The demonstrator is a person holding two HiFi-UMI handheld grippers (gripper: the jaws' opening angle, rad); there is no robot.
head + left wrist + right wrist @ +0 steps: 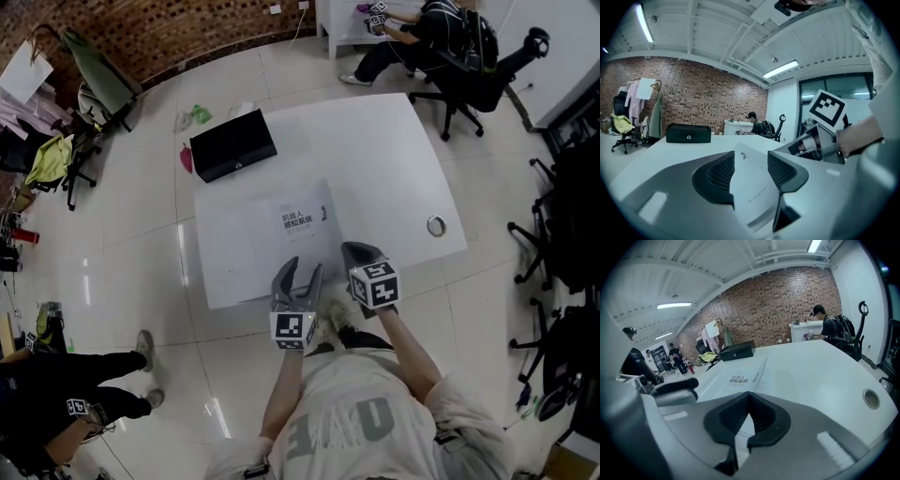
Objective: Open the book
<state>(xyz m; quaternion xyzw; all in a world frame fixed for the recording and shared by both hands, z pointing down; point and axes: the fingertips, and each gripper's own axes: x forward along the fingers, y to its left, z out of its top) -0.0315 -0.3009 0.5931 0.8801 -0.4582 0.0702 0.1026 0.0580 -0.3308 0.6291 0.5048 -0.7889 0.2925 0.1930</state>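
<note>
Your right tongs (361,251) pinch the cover (752,190) at the book's (281,230) near edge; your left tongs (302,272) gape around it, so next swing it open

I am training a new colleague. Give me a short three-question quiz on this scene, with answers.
1. True or false: the right gripper is shut on a page of the book.
2. In the head view, what stands at the table's far left corner? A) black box B) cup C) lamp
3. Fill in: the left gripper's jaws stand ____, with a sheet between them.
Key: 1 true; 2 A; 3 apart.
</note>
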